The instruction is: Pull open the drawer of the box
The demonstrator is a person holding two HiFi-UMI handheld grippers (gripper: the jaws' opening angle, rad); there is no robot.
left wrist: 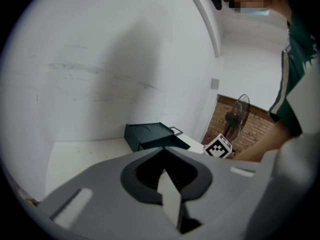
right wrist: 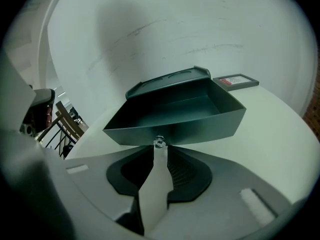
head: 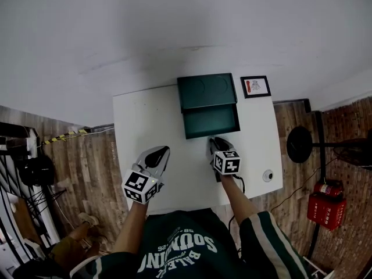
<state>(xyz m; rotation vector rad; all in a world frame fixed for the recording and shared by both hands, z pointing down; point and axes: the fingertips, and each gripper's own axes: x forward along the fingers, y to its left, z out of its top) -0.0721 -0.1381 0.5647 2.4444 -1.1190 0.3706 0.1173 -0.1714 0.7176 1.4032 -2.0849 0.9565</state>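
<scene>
A dark green box (head: 207, 92) stands at the back of the white table (head: 145, 115). Its drawer (head: 211, 121) is pulled out toward me and looks empty in the right gripper view (right wrist: 180, 119). A small clear knob (right wrist: 159, 142) sits on the drawer's front wall, and my right gripper (right wrist: 159, 151) is shut on it at the tips; in the head view that gripper (head: 216, 143) is at the drawer's front edge. My left gripper (head: 161, 151) hovers over the table left of the drawer, shut and holding nothing (left wrist: 165, 169). The box (left wrist: 147, 134) lies ahead of it, well apart.
A small framed card (head: 255, 86) lies to the right of the box. A little round object (head: 267, 175) rests near the table's right edge. On the floor to the right stand a fan (head: 302, 144) and a red extinguisher (head: 326, 205).
</scene>
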